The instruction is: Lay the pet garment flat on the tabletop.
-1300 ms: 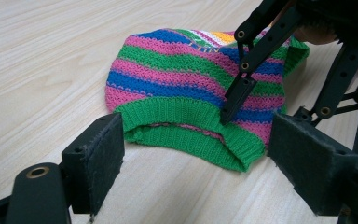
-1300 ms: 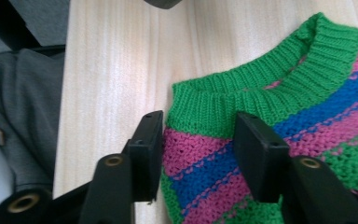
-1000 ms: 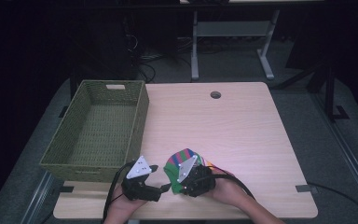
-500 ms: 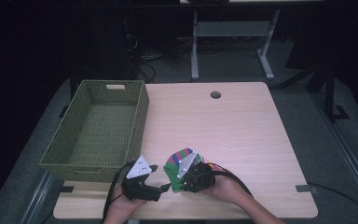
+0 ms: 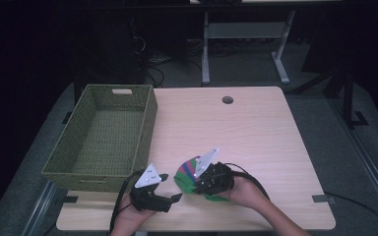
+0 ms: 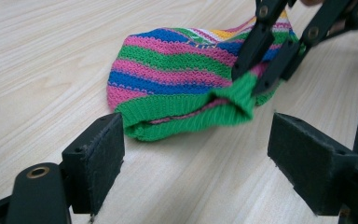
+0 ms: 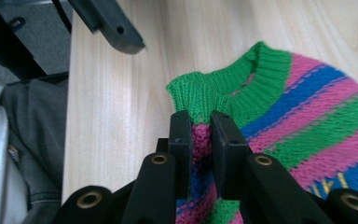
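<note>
Your right gripper (image 5: 191, 183) is clamped on a striped knitted hat (image 6: 186, 84), a soft piece in bands of pink, blue and green with a green ribbed cuff. In the right gripper view the two black pads (image 7: 182, 140) pinch a fold of the knit just behind that cuff, with pink and blue fabric squeezed in the narrow gap between them. Its jaws have just been closing, and the fabric is between them. In the left gripper view you can see the same jaws coming in from the upper right and lifting one edge of the cuff, so the cuff's opening gapes a little while the rest of the hat lies on the pale wooden table (image 5: 256, 132).

Your left gripper (image 5: 170, 189) stands wide, nothing between its pads. The hat sits just ahead of it, its cuff facing the tool and lying roughly between the lines of the two jaws, not touched by either. From above, the two tools are close together near the table edge closest to you, the left one pointing towards the right one, with the hat under the right gripper's tip.

A green woven rectangular basket (image 5: 142, 128) stands beyond your left gripper, apart from it and from the hat.
</note>
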### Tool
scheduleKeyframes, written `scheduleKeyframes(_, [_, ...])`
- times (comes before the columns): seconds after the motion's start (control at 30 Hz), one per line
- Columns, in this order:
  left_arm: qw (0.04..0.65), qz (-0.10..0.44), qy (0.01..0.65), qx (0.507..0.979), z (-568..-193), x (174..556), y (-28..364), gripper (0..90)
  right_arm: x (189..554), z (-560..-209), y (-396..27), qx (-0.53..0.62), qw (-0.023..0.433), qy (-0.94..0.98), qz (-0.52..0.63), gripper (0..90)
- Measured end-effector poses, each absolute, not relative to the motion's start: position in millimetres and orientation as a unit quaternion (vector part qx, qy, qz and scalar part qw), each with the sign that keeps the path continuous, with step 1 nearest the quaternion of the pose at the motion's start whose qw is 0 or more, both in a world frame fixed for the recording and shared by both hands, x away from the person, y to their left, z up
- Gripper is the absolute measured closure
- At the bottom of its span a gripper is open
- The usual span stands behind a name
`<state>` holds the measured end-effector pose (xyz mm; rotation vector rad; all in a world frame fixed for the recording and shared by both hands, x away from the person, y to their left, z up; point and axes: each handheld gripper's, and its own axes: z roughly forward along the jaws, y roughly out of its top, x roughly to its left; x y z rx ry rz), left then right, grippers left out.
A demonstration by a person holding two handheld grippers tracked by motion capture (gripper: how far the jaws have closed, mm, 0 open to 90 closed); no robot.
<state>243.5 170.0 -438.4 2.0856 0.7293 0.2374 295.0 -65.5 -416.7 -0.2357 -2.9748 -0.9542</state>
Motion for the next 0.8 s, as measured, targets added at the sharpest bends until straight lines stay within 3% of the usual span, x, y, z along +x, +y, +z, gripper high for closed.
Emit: scheduleKeyframes(0.8, [0.475,0.096,0.275,0.830,-433,253,155,20.7,309,-349,-121,-0.101,-0.012,-0.922,-0.373,79.0])
